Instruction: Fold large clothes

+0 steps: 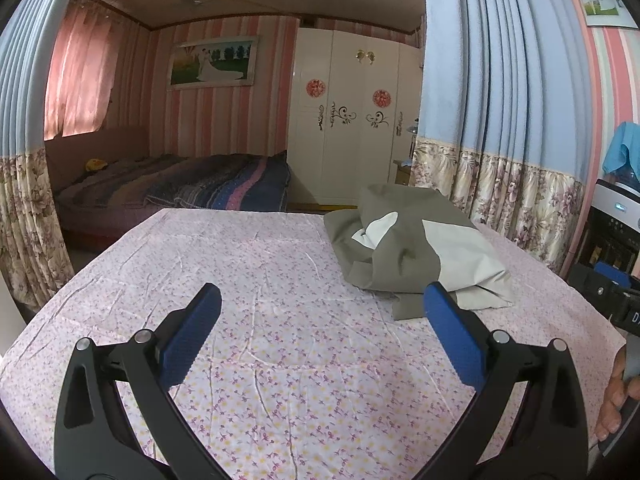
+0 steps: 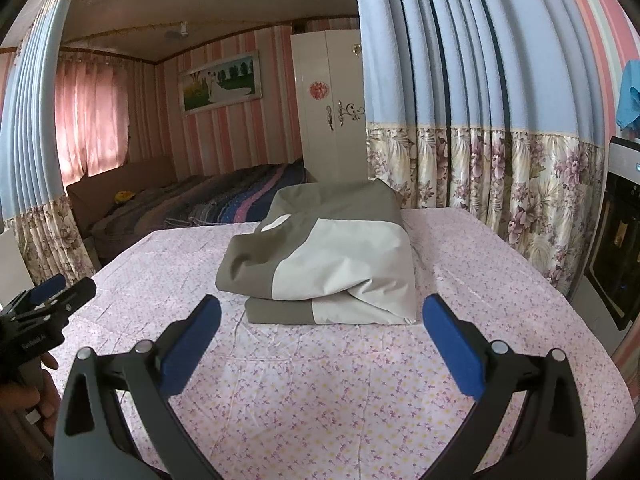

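A table (image 2: pixel 360 380) draped in a pink floral cloth (image 1: pixel 260 300) carries one thing: a bulky folded garment (image 2: pixel 332 264), olive and pale grey, lying in a stack toward the far right side.

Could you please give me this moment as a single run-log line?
left tool: open, empty | right tool: open, empty | garment: folded on floral cloth, untouched
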Demonstrator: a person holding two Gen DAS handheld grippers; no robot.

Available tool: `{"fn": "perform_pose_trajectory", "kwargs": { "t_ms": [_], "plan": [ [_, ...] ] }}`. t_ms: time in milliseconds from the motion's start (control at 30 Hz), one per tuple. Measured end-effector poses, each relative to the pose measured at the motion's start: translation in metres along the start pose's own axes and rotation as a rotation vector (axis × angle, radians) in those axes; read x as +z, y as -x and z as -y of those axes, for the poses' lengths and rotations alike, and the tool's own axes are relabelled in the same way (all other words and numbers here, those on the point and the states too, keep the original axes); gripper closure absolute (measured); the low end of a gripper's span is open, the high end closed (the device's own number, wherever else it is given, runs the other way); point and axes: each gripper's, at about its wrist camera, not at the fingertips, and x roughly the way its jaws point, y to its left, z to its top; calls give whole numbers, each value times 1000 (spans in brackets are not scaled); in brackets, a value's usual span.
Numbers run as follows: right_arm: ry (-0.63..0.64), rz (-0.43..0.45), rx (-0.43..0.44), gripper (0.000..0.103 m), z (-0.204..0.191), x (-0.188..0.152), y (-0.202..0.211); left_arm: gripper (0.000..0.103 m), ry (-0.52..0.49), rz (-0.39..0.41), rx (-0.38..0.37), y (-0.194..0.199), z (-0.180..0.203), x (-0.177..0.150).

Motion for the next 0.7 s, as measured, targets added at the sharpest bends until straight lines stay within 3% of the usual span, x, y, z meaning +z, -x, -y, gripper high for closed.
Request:
{"fn": "perform_pose_trajectory", "kwargs": {
  "t_ms": [700],
  "plan": [
    [-2, 5, -16, 2, 5, -2, 10, 3, 1, 8, 17, 7, -6, -1]
  ]
}}
